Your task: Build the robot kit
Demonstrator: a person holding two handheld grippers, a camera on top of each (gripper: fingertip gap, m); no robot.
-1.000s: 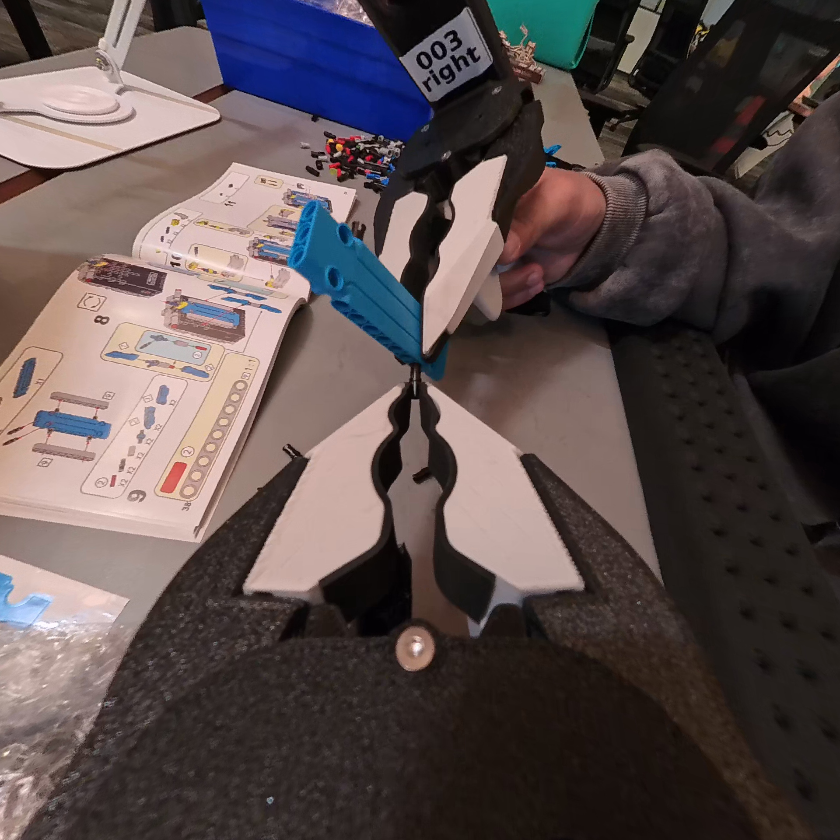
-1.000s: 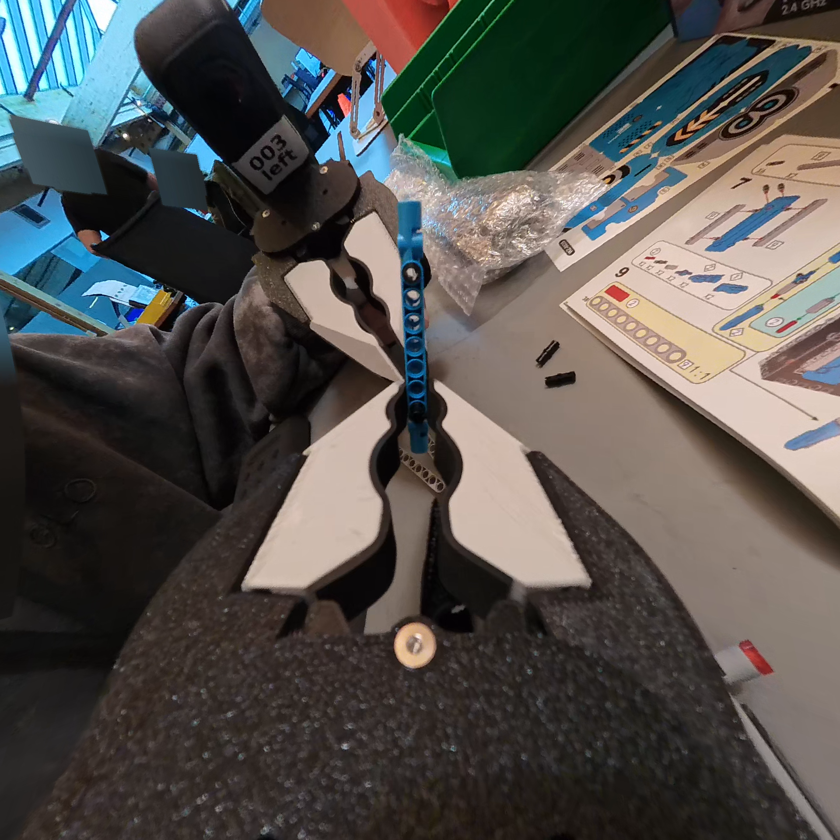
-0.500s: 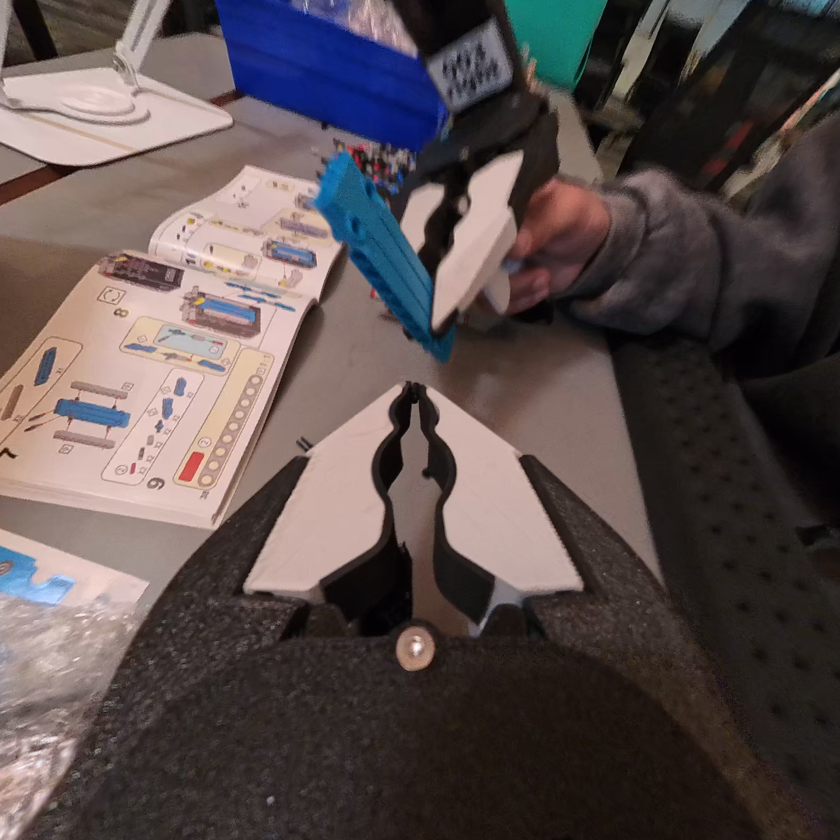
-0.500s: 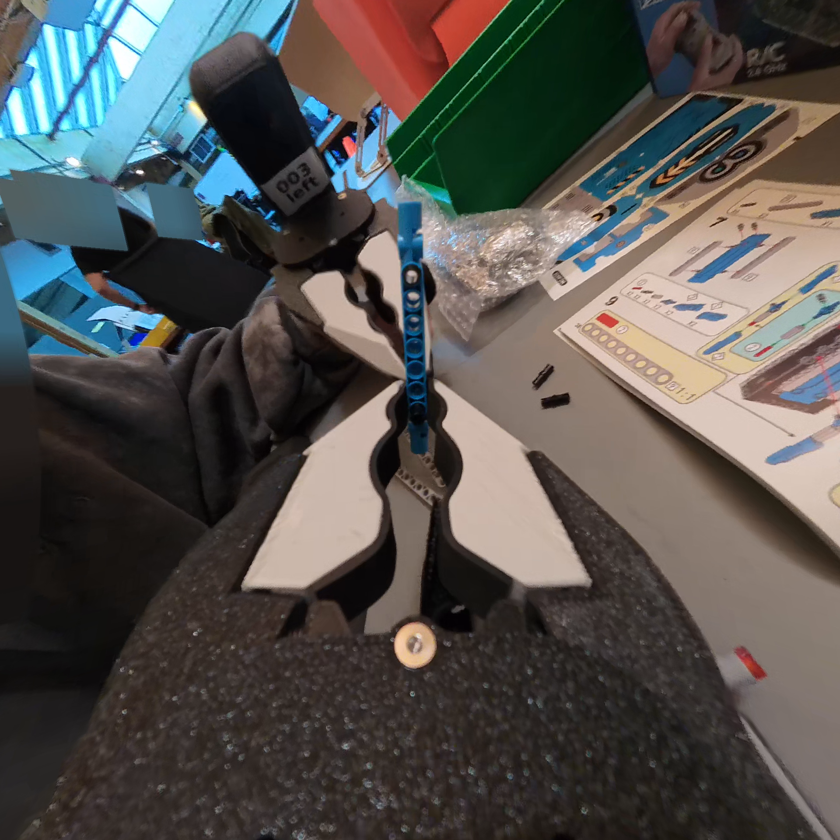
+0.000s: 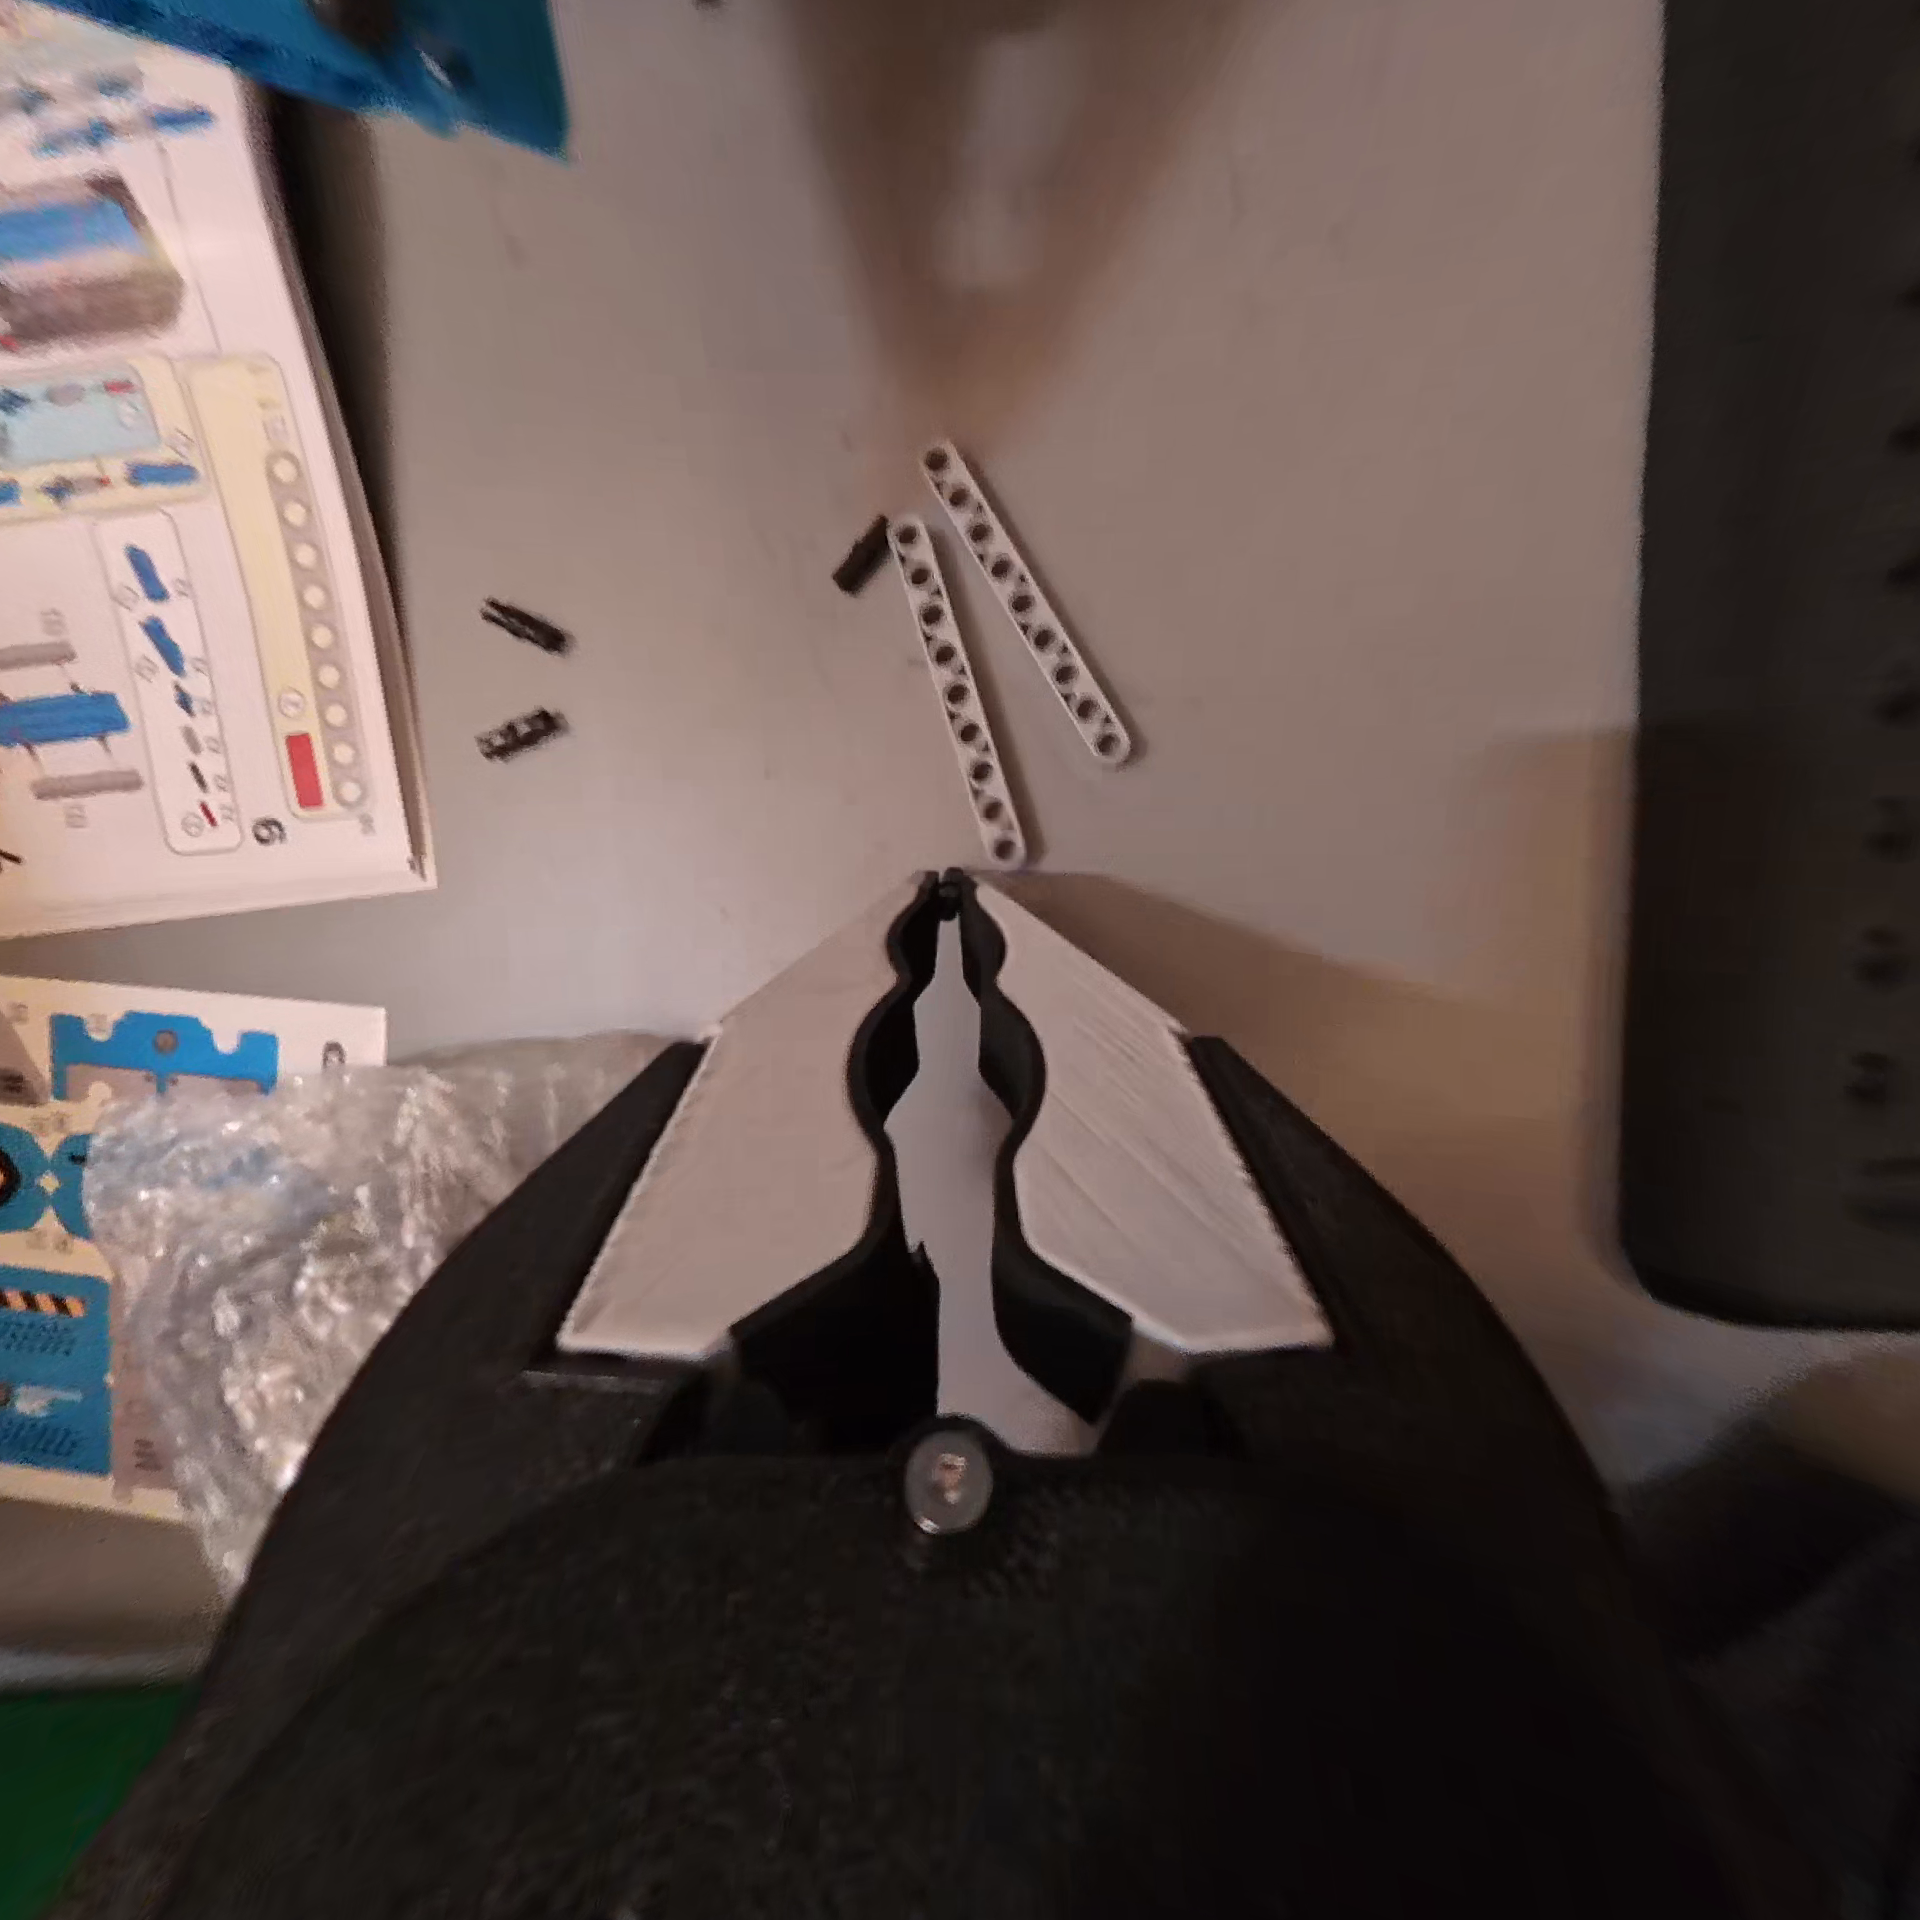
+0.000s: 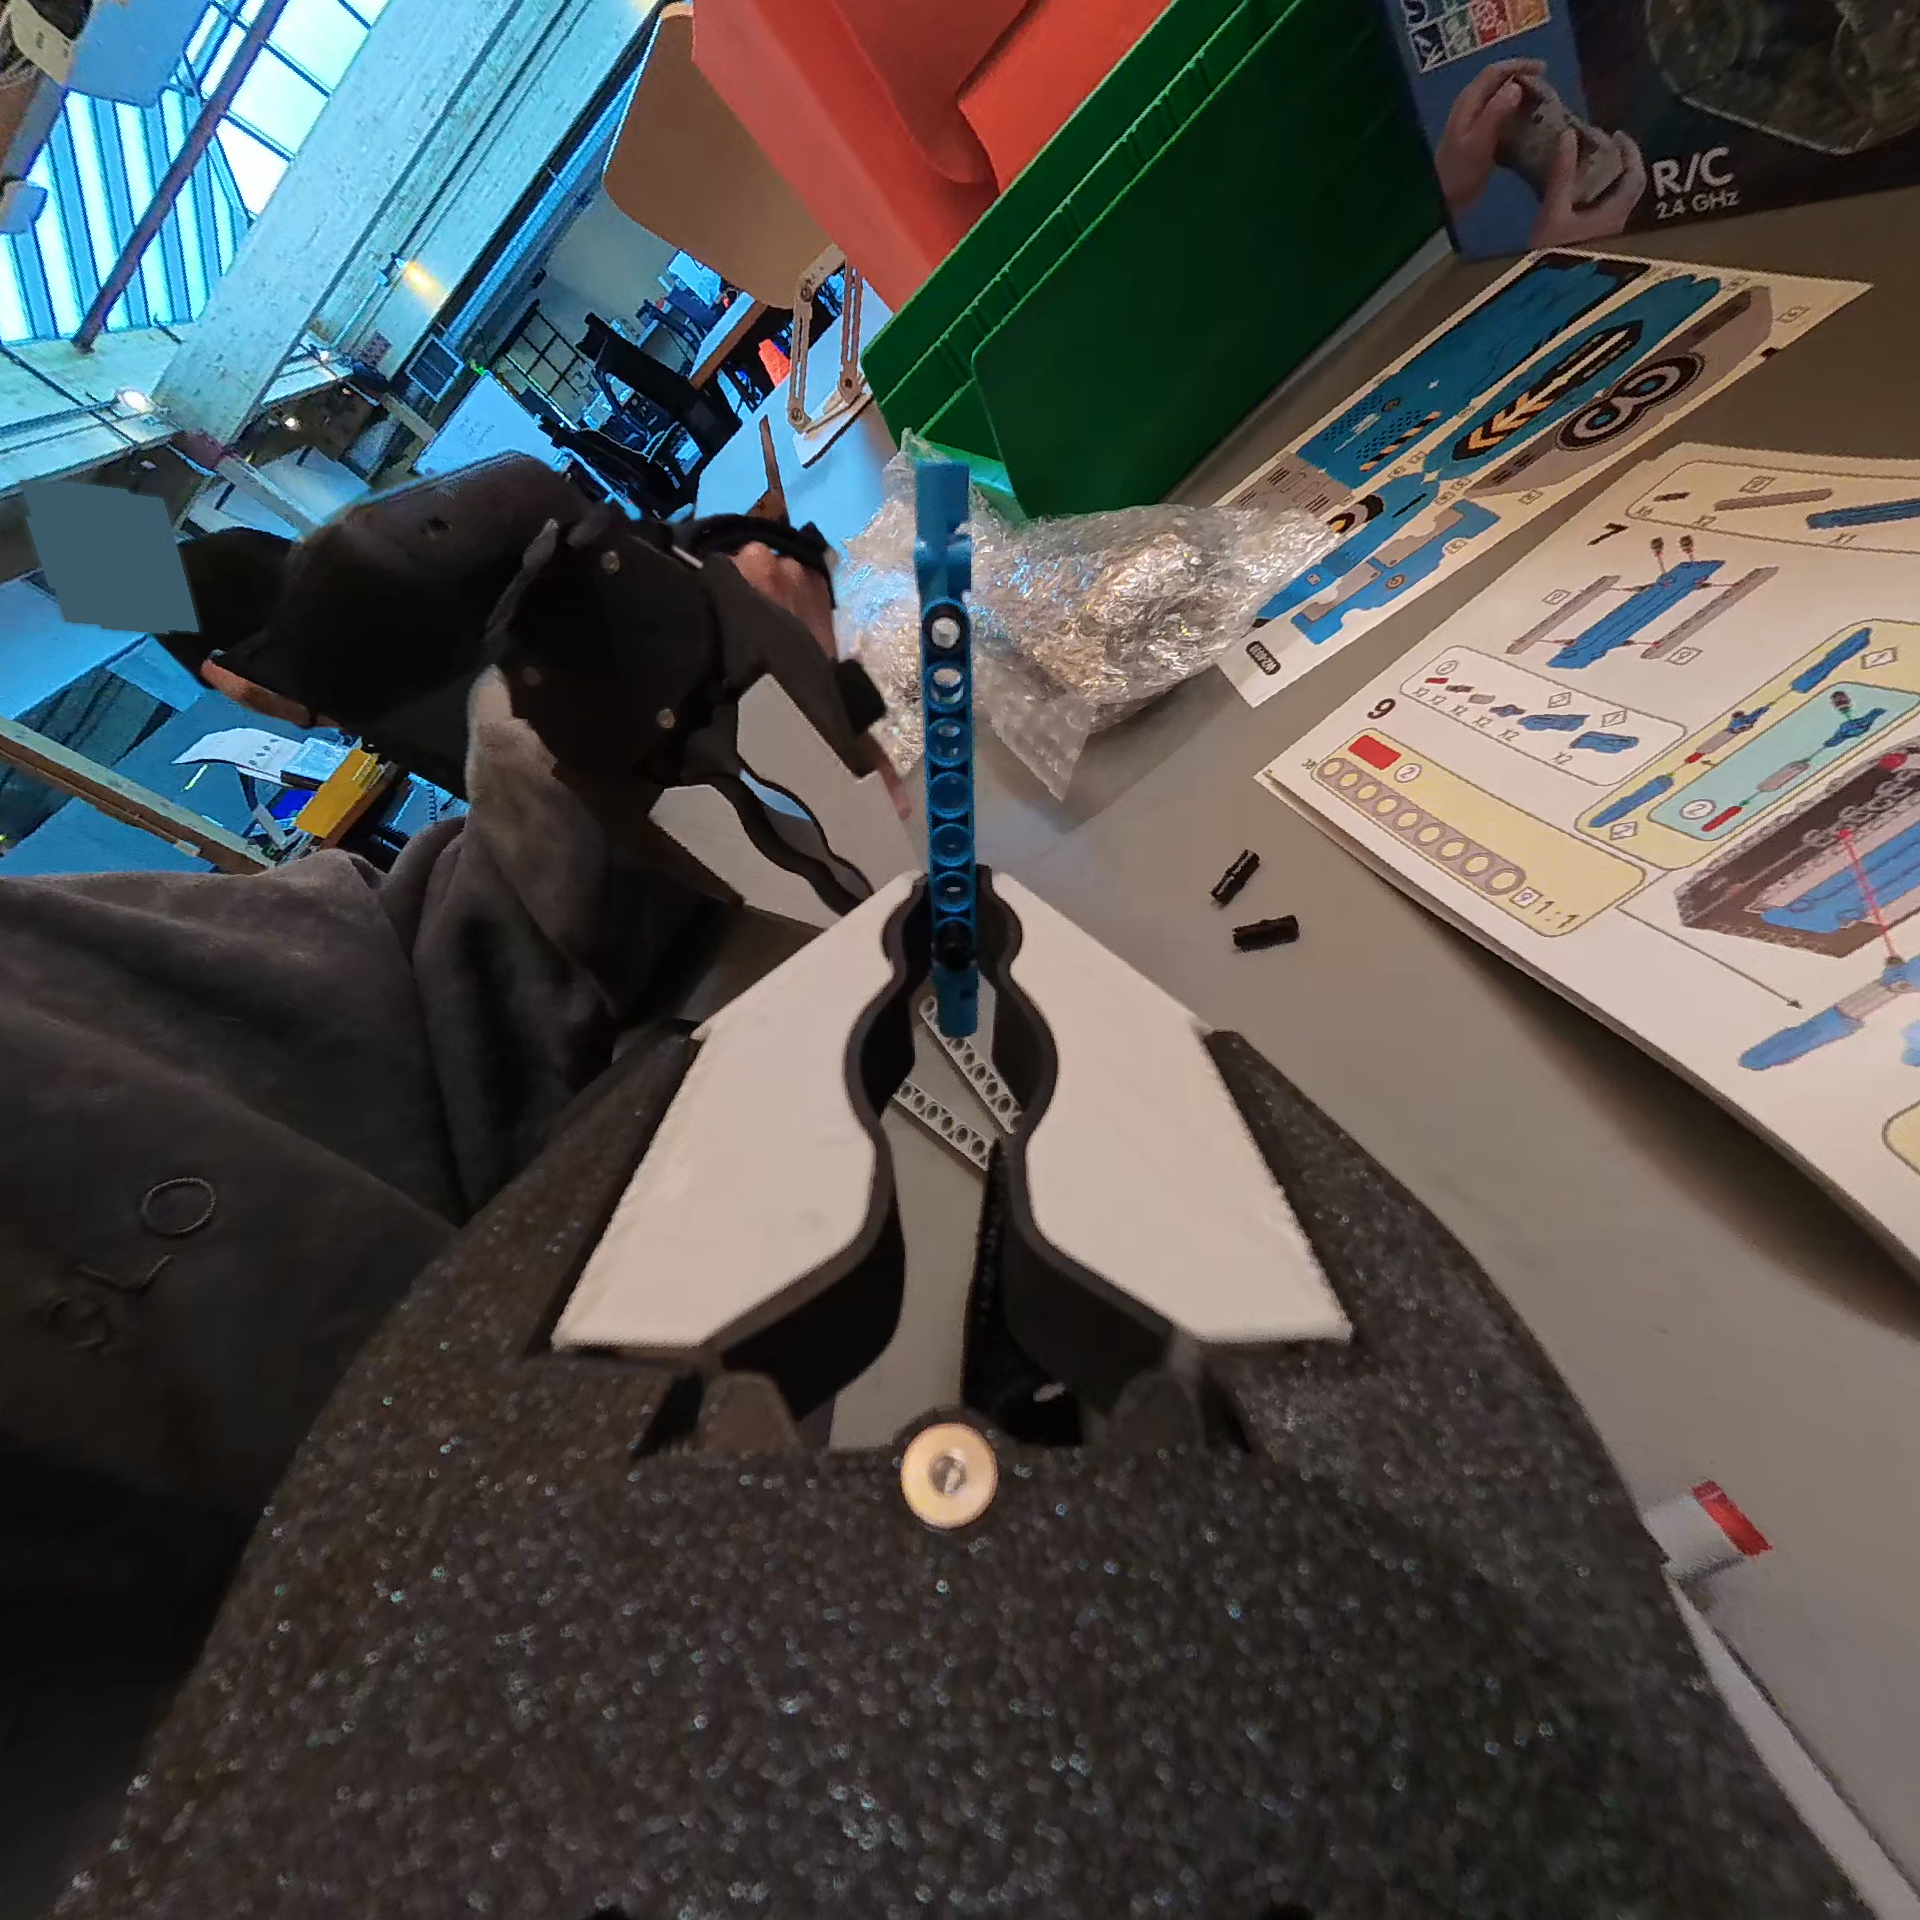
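My right gripper [image 6: 951,896] is shut on a blue holed beam [image 6: 948,727] that stands up from its tips; a black pin shows in one low hole. That beam's blurred end shows in the left wrist view [image 5: 457,73]. My left gripper [image 5: 948,883] is shut and points down at the grey table, just short of two white holed beams [image 5: 961,691] lying side by side. I cannot tell whether anything is between its tips. It shows blurred in the right wrist view [image 6: 613,644]. Loose black pins [image 5: 862,554] lie beside the white beams and two more [image 5: 520,675] farther left.
An open instruction booklet [image 5: 208,520] lies left, with a sticker sheet [image 5: 104,1143] and a bubble-wrap bag [image 5: 291,1195] nearer. A dark perforated surface [image 5: 1787,623] is on the right. Green bins [image 6: 1143,312], an orange box [image 6: 883,135] and a blue product box [image 6: 1662,104] stand at the back. The grippers' ends are close to 12 cm from one another.
My left gripper has drawn back from the blue beam and tipped down toward the table and the white beams. The right gripper still holds the blue beam, little moved.
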